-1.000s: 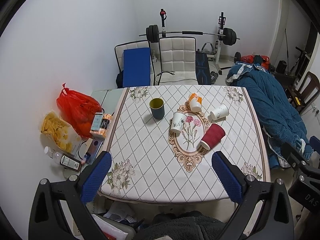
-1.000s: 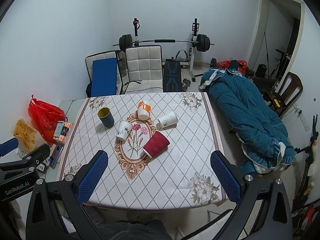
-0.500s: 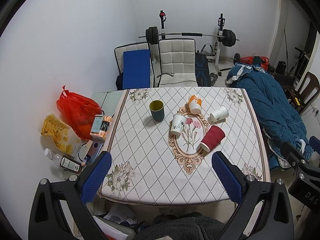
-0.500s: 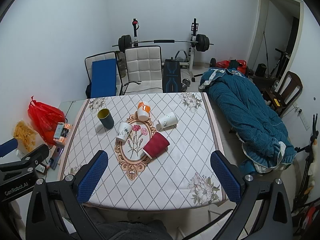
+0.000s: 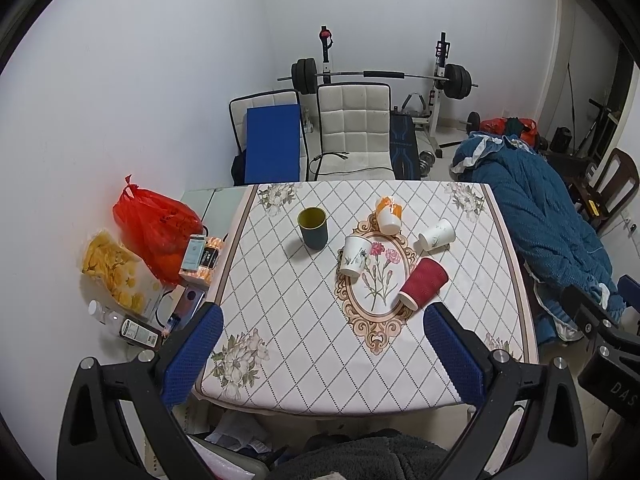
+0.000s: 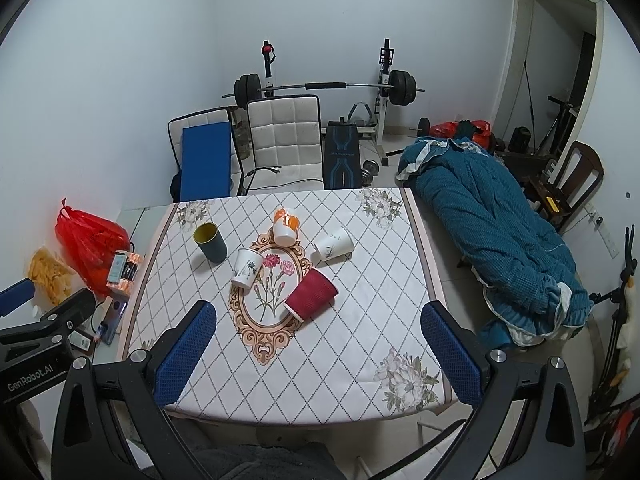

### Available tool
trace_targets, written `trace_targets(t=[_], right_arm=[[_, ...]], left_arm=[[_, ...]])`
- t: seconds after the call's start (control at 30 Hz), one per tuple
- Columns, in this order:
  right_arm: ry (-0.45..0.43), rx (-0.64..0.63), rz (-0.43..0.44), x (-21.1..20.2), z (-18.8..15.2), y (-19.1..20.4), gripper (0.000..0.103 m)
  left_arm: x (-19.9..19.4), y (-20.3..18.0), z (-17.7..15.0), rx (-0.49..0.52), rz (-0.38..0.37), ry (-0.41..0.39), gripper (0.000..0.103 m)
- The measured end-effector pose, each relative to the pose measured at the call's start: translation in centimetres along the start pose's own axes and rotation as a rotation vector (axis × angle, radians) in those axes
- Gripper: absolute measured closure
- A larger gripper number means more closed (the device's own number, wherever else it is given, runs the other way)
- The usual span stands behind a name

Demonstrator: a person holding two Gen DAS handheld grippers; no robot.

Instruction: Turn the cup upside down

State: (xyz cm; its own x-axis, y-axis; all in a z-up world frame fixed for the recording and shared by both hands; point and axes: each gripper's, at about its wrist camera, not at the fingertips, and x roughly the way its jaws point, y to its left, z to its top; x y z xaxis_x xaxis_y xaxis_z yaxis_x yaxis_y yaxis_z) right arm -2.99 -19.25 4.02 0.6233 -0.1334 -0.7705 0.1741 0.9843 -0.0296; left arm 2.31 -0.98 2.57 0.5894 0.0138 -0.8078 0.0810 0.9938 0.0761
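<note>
Several cups sit on the table [image 5: 304, 360] with the diamond-pattern cloth. A dark green cup [image 5: 313, 227] [image 6: 211, 242] stands upright at the left. A white floral cup [image 5: 353, 256] [image 6: 246, 268] stands upright near the middle. A red ribbed cup [image 5: 423, 283] [image 6: 311, 296], a white cup [image 5: 437, 234] [image 6: 333, 243] and an orange-and-white cup [image 5: 389, 215] [image 6: 285, 225] lie tipped. My left gripper [image 5: 320, 354] and right gripper [image 6: 318, 354] are open, empty, high above the near table edge.
A red bag [image 5: 154, 226], a snack bag [image 5: 116, 268] and small boxes lie on the floor left of the table. White chairs [image 5: 354, 128] and a barbell rack [image 5: 380, 76] stand behind it. A blue quilt [image 5: 548, 216] lies on the right.
Both views have drawn back and risen slightly; the table looks a little smaller. The cups have not moved and both grippers stay open.
</note>
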Motion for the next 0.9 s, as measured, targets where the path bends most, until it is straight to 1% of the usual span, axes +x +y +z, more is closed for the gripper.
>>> trace_targets(t=[0.37,0.5,0.67,0.73,0.9], right_arm=[[-0.005,0.003,0.0,0.0,0.2,-0.1,0.0],[-0.006,0.003,0.0,0.0,1.1,-0.1,0.0],[-0.005,0.005,0.002,0.0,1.1,-0.2,0.0],[-0.005,0.007,0.003,-0.1,2.0,-0.2,0.0],[-0.003,0.013,0.005,0.0,2.0,-0.2,0.0]], left_arm=[[0.0,-0.3,-0.4,-0.003,-0.006,-0.007,0.0],[0.0,-0.5,-0.4,-0.003,-0.007,-0.008,0.0],[0.0,-0.6,-0.5,-0.002,-0.009,-0.007,0.0],[0.1,-0.8,-0.5,-0.002,-0.01,-0.005,0.0],[0.7,-1.0,-0.8,-0.002,0.0,-0.004,0.0]])
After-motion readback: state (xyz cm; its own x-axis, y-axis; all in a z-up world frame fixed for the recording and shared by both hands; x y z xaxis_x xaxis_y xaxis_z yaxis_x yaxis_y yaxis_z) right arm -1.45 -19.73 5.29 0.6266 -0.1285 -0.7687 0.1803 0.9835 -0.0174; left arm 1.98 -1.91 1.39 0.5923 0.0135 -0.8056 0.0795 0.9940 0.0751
